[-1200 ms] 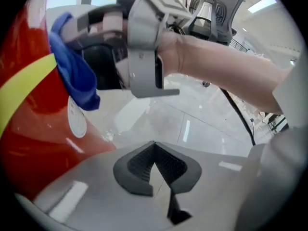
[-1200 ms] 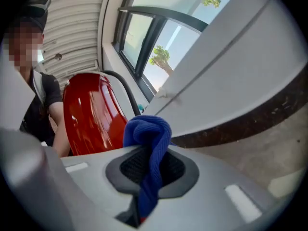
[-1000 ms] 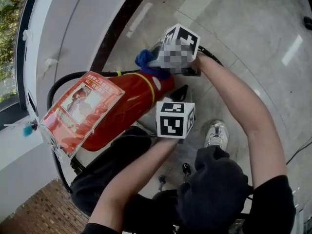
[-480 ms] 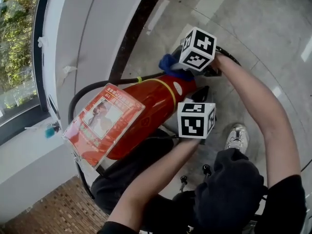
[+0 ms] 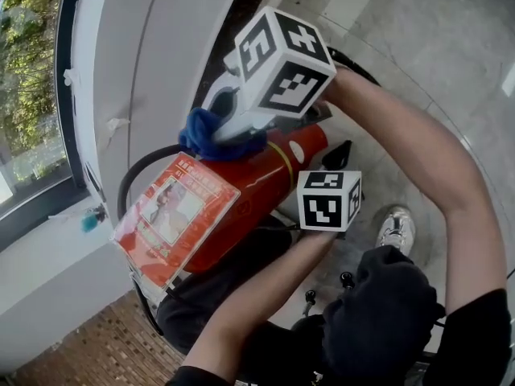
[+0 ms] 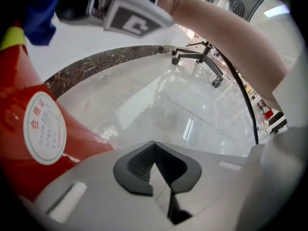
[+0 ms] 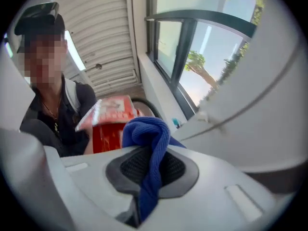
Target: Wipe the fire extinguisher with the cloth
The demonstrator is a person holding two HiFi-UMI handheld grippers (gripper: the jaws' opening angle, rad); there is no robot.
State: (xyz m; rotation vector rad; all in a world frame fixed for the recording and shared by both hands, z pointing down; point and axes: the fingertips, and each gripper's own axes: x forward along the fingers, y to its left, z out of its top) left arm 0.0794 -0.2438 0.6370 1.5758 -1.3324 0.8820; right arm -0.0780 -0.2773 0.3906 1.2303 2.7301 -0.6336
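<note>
Marble floor [image 5: 451, 55], fire extinguisher [image 5: 265, 179]; right tongs [image 7: 150, 170] tight on blue cloth [image 7: 145, 129], left tongs [image 6: 155, 170] together.

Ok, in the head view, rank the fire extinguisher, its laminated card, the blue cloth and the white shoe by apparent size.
1. fire extinguisher
2. laminated card
3. blue cloth
4. white shoe
The cloth is held nearer the camera and the shoe is farther off, so that last gap is unsure.
</note>
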